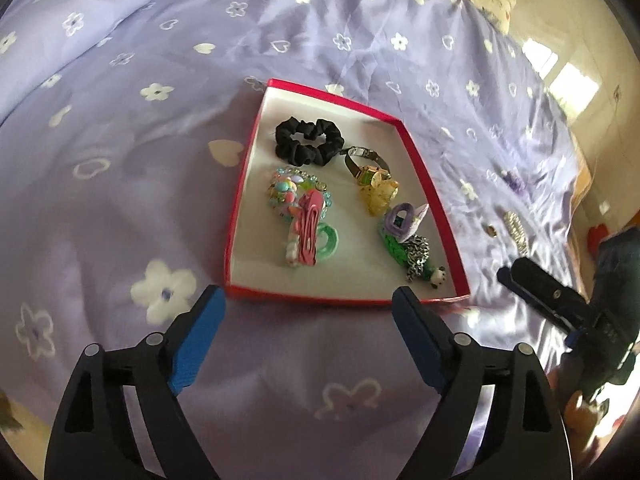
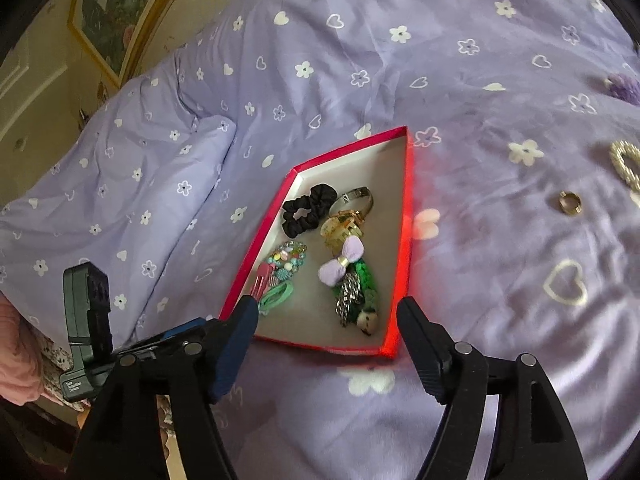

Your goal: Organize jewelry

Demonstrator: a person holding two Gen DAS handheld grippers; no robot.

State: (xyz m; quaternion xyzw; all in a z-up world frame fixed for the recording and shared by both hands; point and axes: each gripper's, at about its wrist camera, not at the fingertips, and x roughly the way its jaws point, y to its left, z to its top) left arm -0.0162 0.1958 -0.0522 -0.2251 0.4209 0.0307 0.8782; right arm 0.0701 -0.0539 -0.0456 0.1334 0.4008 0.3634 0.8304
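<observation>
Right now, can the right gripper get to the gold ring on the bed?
Probably yes. The ring lies alone on the bare bedspread, outside the box, and the right gripper is open and empty, with nothing between them.

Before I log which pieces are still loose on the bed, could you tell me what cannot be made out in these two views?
- Pearl clip, right wrist view: cut off by the frame's right edge.
- Purple item, right wrist view: blurred at the rim; kind unclear.
- Ring, left wrist view: too small for detail.
- Pink clips in the red box, right wrist view: lower end hidden behind a gripper finger.
</observation>
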